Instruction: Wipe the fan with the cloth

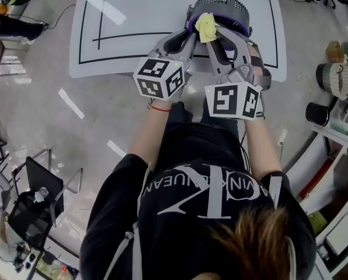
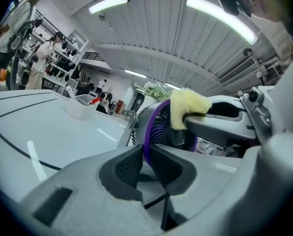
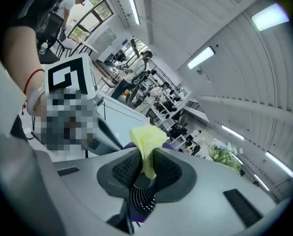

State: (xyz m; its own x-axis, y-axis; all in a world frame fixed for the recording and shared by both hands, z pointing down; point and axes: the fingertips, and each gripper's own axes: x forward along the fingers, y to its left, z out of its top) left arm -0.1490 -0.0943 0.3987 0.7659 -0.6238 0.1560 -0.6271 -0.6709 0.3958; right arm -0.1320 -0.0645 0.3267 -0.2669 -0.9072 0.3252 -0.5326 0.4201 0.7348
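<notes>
Nearest in the head view, two grey plastic grippers reach forward side by side. Each black-and-white marker cube (image 1: 159,77) sits on the near side of the fan. The left gripper (image 2: 146,154) has its ribbed black pads closed on the purple rim of the small round fan (image 1: 223,7), which has a dark grey wire grille. Its own view shows the rim edge running straight into the narrow gap between the pads. The head view hides that contact under the gripper's body.

The right gripper (image 3: 146,163) is clamped on a crumpled pale yellow cloth (image 3: 146,139). In its own view the pinched cloth stands up above the pads, and the fan's dark grille ribs show directly beneath them. The head view places the cloth on the near upper edge of the fan, against the purple rim. The left gripper view shows it from the side, bunched over the fan's front at the right gripper's tip.

The fan stands on a white table (image 1: 104,34) marked with black lines. Only the gripper views look past the fan. The left one shows a white plastic tub (image 2: 80,107) on the table beyond the fan, then shelving, people and long ceiling lights (image 2: 107,4) far behind it.
</notes>
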